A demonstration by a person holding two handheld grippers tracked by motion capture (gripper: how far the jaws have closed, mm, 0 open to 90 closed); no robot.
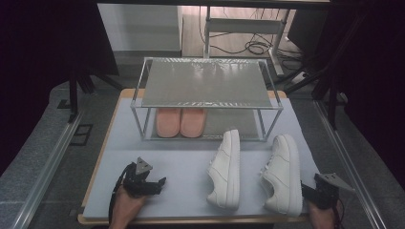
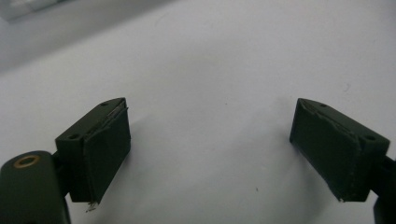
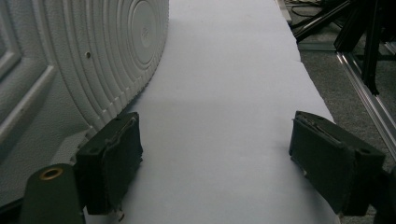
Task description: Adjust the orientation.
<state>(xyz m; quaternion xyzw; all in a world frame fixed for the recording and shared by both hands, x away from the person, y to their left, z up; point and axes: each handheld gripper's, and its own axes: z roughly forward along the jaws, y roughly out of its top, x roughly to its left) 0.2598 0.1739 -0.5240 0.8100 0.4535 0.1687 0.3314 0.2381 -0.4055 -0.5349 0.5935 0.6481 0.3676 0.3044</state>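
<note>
While both tools, left tool and right tool, wait open and empty, two white sneakers lie lower right of frame; grasping the right-hand sneaker likely comes next.

Camera inventory, as I read my feeds. High view: fixed above the near edge, facing forward and down across the whole mat to the rack. Left gripper view: very close, angled down onto bare mat. Right gripper view: low, looking along the mat, right shoe close alongside; shared with the high view.
</note>
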